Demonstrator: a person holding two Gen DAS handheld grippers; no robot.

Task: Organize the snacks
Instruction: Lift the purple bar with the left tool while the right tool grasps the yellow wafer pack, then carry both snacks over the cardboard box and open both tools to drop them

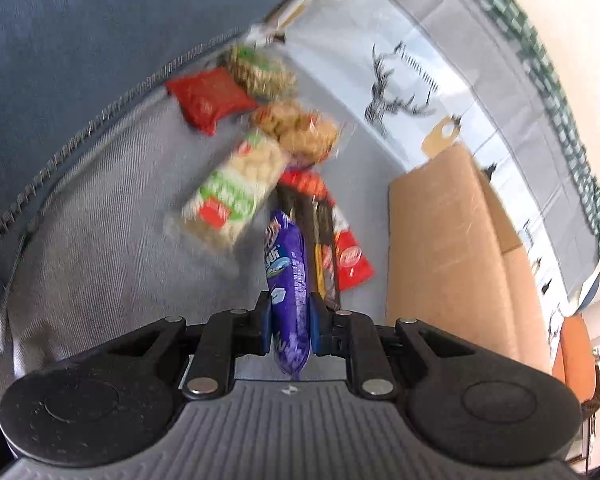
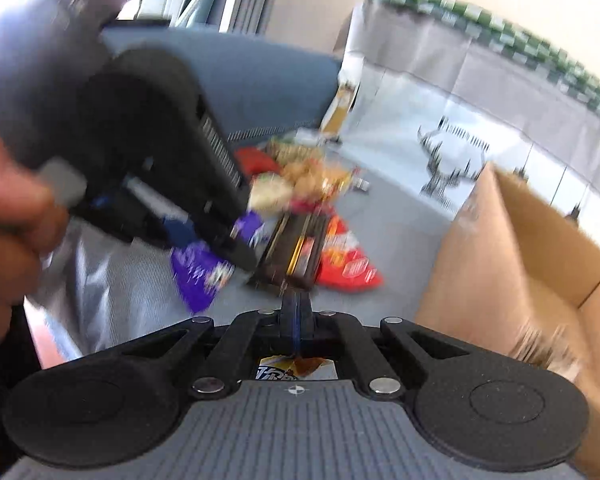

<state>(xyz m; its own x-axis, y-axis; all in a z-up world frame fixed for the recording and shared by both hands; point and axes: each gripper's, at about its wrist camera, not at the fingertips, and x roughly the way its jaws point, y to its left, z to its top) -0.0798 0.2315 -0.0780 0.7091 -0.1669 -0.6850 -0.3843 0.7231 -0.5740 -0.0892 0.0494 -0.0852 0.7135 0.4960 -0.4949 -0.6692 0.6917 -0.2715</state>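
Note:
My left gripper (image 1: 290,304) is shut on a purple snack packet (image 1: 288,280), which stands on end between the blue pads. The right wrist view shows the same packet (image 2: 198,276) hanging from that gripper (image 2: 240,256), blurred, above the grey cushion. My right gripper (image 2: 296,308) has its jaws pressed together just short of a dark bar pack (image 2: 296,252). A scrap of yellow-brown wrapper (image 2: 300,366) shows under its jaws; I cannot tell whether it is pinched. More snacks lie in a pile: a red pouch (image 1: 208,96), a clear bag of pale puffs (image 1: 232,196) and a red packet (image 1: 352,256).
An open cardboard box (image 1: 440,240) stands to the right of the pile, its flap (image 2: 540,224) raised. A blue-grey sofa back (image 1: 100,40) rises at the left. A person's hand (image 2: 4,240) grips the left tool. A patterned sheet (image 1: 400,92) covers the area behind.

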